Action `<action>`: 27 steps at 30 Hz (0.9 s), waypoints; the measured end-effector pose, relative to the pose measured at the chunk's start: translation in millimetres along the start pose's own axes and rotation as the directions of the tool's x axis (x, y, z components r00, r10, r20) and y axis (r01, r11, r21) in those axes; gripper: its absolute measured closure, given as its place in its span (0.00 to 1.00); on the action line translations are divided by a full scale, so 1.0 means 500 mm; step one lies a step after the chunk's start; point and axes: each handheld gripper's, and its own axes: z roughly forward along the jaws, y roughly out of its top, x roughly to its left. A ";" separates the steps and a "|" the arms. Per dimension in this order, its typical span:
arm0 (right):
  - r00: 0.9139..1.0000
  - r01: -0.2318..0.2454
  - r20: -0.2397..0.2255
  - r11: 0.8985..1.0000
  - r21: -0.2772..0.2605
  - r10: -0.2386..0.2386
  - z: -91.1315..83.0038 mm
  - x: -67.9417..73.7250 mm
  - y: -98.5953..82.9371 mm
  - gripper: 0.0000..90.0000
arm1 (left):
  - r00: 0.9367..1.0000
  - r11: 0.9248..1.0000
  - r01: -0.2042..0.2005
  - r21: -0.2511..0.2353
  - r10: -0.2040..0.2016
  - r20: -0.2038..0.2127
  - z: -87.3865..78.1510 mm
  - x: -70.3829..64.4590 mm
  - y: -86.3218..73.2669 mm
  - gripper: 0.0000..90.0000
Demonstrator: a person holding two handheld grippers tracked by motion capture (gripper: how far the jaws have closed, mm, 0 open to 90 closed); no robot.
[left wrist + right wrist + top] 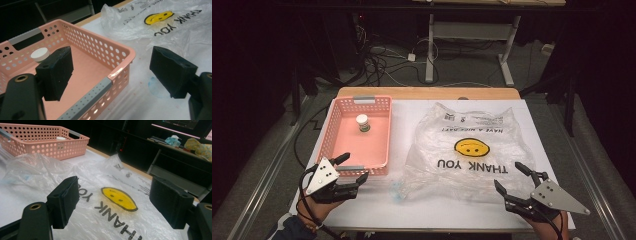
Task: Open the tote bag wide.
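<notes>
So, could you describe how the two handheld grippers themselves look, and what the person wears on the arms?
Both the left gripper and the right gripper are black, with two blocky rectangular jaws. Each carries a grey three-cornered plate on top with small dark holes, and brass-coloured pivot rings show at the jaw bases. A black cable trails from the left one. A dark blue sleeve covers the left forearm.

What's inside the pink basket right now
Inside the pink basket stands one small bottle with a white cap, upright toward the far end. The rest of the floor looks bare. In the left gripper view, a jaw covers the bottle's lower part.
</notes>
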 end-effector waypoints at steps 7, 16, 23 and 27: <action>1.000 0.016 0.002 1.000 -0.008 -0.016 -0.007 0.005 0.003 0.28 | 1.000 1.000 -0.025 -0.001 0.025 0.002 0.002 -0.006 0.004 0.21; 1.000 0.028 -0.009 1.000 0.006 -0.028 -0.003 0.009 0.004 0.28 | 0.999 0.999 -0.048 0.022 0.048 0.022 0.010 -0.010 0.004 0.21; 0.998 0.054 -0.034 0.997 0.051 -0.053 0.007 0.016 0.011 0.27 | 0.999 0.999 -0.046 0.027 0.046 0.019 0.009 -0.013 0.001 0.21; 0.995 0.089 -0.052 0.991 0.098 -0.084 0.022 0.024 0.025 0.28 | 0.998 0.998 -0.048 0.048 0.046 0.035 0.012 -0.019 -0.003 0.21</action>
